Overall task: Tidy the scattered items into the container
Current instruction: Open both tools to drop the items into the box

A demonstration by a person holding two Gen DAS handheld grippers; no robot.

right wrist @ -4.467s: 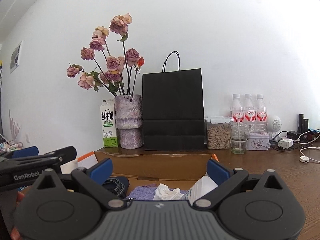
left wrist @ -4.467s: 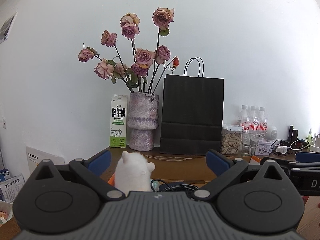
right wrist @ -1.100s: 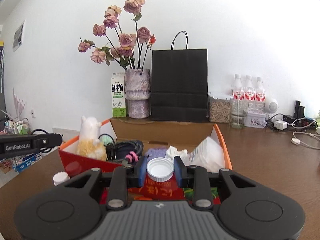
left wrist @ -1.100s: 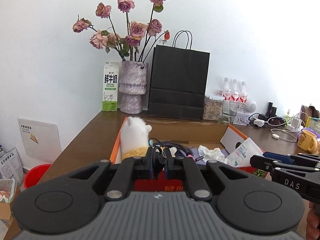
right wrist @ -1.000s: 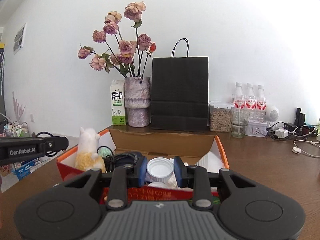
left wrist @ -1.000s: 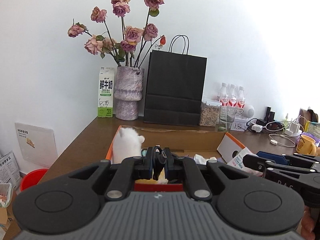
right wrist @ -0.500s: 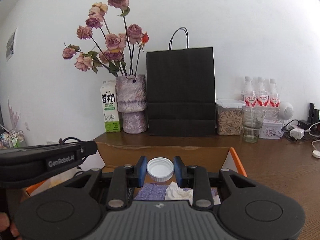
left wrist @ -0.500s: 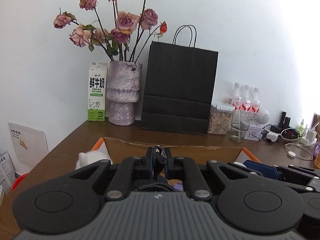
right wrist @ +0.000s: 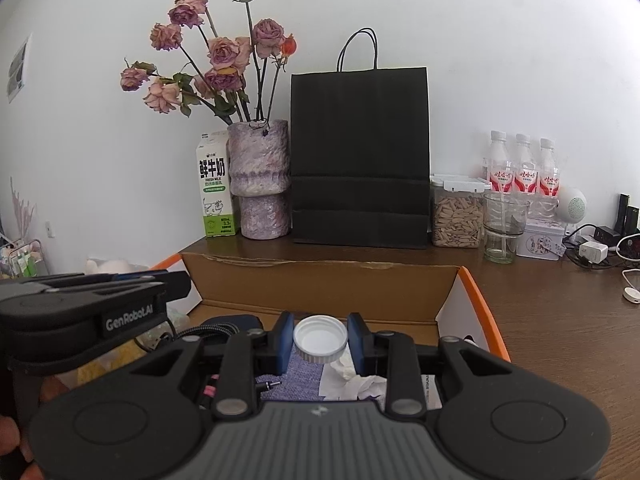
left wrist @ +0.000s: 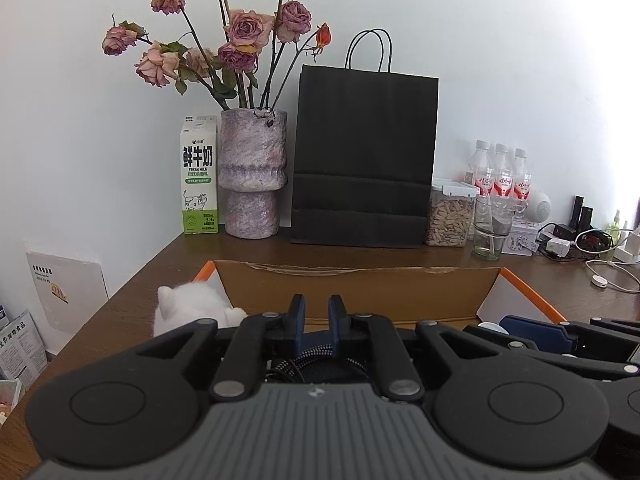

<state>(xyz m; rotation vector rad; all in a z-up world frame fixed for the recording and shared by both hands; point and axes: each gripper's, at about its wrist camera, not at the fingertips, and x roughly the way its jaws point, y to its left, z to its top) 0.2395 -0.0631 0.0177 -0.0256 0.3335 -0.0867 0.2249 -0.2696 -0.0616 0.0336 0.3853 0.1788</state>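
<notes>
— Two grippers over one box, is that right?

— Yes; the cardboard box (right wrist: pixel 324 284) with orange-edged flaps sits on the brown wooden table (right wrist: pixel 560 320), and both grippers hang above its open top.

— What does the right gripper (right wrist: pixel 320 340) carry?

— A white bottle cap (right wrist: pixel 320 338), hollow side up, pinched between the blue pads (right wrist: pixel 285 340); it hovers over the box's inside, above a purple cloth (right wrist: pixel 304 380) and a crumpled white tissue (right wrist: pixel 356 380).

— And the left gripper (left wrist: pixel 317 320)?

— Its fingers stand a little apart with a narrow gap, nothing between them; below lies a coiled black braided cable (left wrist: pixel 316 354) in the box.

— Anything else inside?

— A white plush toy (left wrist: pixel 192 306) at the box's left edge; its lower part is hidden.

— Behind the box?

— Along the wall: a milk carton (left wrist: pixel 199 180), a stone-look vase (left wrist: pixel 253 176) of faded roses (left wrist: pixel 240 36), a black paper bag (left wrist: pixel 364 156), a jar of seeds (left wrist: pixel 450 214), a drinking glass (left wrist: pixel 490 228), three water bottles (left wrist: pixel 502 172).
</notes>
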